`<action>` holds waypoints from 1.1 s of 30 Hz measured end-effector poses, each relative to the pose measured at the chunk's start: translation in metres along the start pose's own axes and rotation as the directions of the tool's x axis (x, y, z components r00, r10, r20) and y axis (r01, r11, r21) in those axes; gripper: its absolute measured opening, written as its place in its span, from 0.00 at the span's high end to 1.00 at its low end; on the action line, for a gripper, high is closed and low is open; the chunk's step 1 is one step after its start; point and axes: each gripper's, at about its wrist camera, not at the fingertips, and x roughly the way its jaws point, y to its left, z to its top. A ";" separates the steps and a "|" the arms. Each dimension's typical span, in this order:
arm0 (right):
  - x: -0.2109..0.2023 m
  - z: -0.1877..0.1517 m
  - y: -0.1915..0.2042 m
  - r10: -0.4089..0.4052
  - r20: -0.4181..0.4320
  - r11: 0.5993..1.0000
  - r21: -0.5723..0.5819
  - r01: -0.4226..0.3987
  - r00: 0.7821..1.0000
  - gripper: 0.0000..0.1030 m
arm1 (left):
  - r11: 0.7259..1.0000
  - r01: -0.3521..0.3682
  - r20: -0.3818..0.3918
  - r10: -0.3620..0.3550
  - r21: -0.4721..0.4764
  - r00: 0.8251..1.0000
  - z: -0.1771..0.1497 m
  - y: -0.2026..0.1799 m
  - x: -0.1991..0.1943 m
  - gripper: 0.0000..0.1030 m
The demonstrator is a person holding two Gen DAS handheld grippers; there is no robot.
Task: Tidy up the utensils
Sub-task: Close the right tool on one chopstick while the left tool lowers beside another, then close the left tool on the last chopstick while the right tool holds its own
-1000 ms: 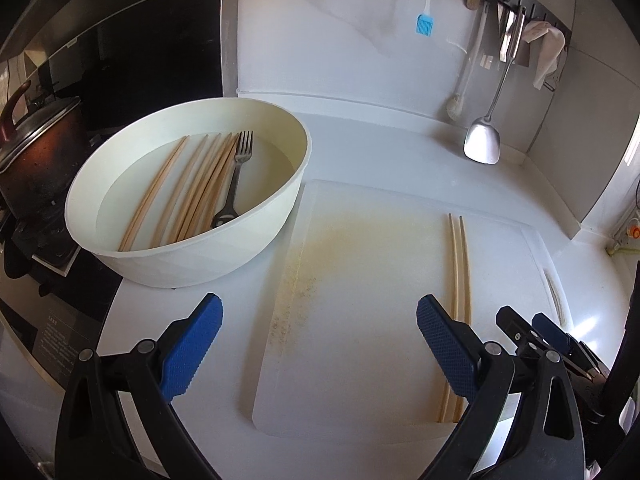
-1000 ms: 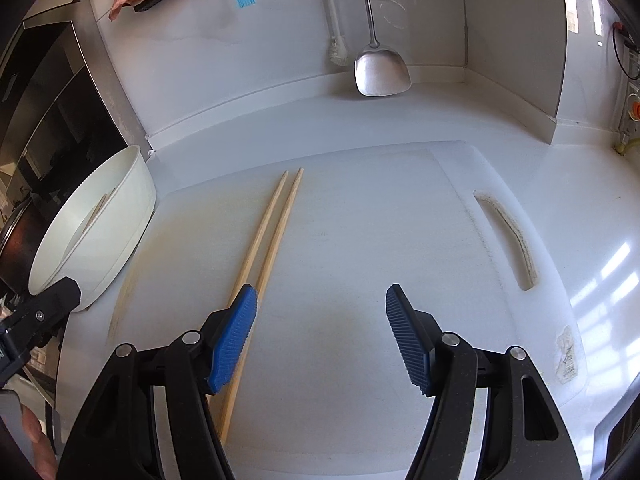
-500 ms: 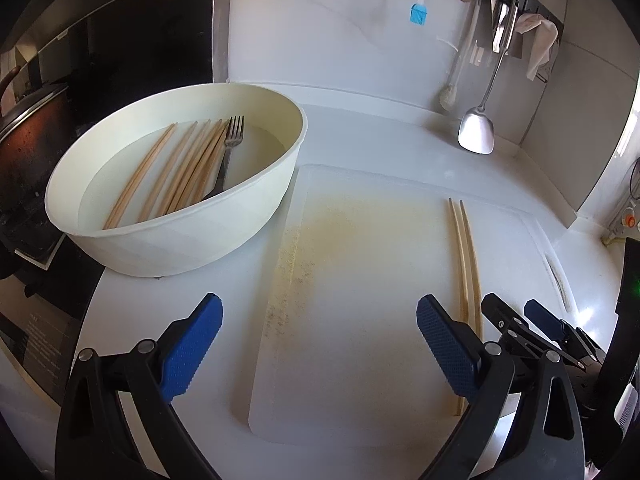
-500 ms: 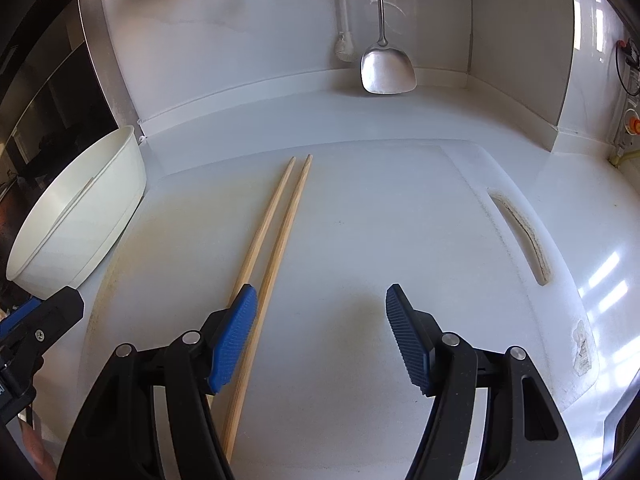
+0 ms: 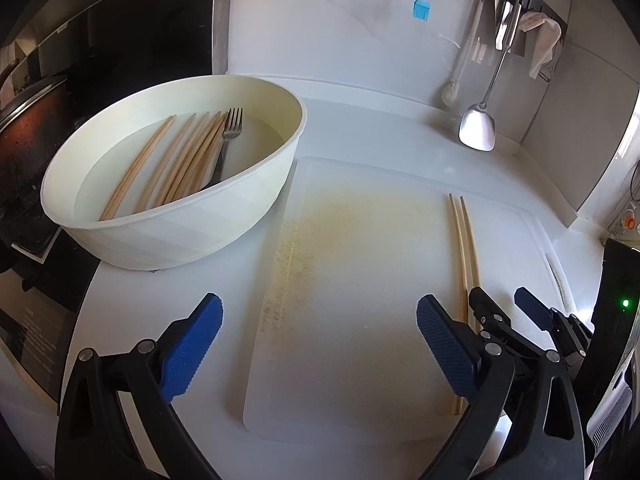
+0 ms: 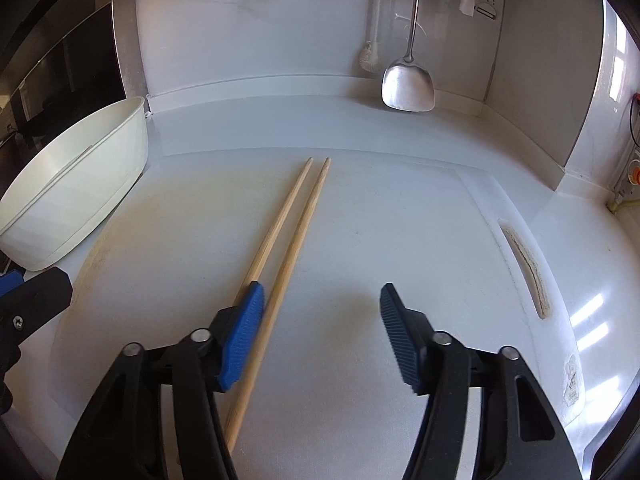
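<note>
On the white plastic cutting board (image 6: 360, 240) lie two long thin wooden chopsticks (image 6: 296, 216), side by side and almost touching. They look light, stiff and smooth, so they may roll or slip; a good place to pinch them is probably near the middle, both at once. The right gripper (image 6: 322, 332) hangs over their near ends with its blue pads wide apart, holding nothing. The left gripper (image 5: 318, 344) is also wide open and empty, over the board's left part. More chopsticks and a metal fork (image 5: 228, 140) sit in the big round white bowl (image 5: 180, 236) just beside the board. A shiny metal spatula (image 6: 408, 84) hangs by the back wall, well apart. Nothing blocks the way.
</note>
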 end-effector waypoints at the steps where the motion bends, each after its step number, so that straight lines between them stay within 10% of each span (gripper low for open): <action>1: -0.001 0.000 0.000 0.010 0.002 1.000 -0.004 -0.010 1.000 0.60 | 1.000 0.000 0.000 0.000 0.001 1.000 0.000 -0.001 0.000 0.07; 7: -0.003 -0.002 0.003 0.019 0.020 0.998 -0.060 -0.017 1.000 0.93 | 1.000 0.005 -0.003 -0.005 0.022 1.000 0.001 -0.011 0.004 0.07; 33: -0.010 -0.016 -0.088 -0.025 0.008 0.996 0.086 0.024 1.000 0.94 | 0.987 0.017 -0.117 0.002 0.158 0.993 0.013 -0.091 0.068 0.07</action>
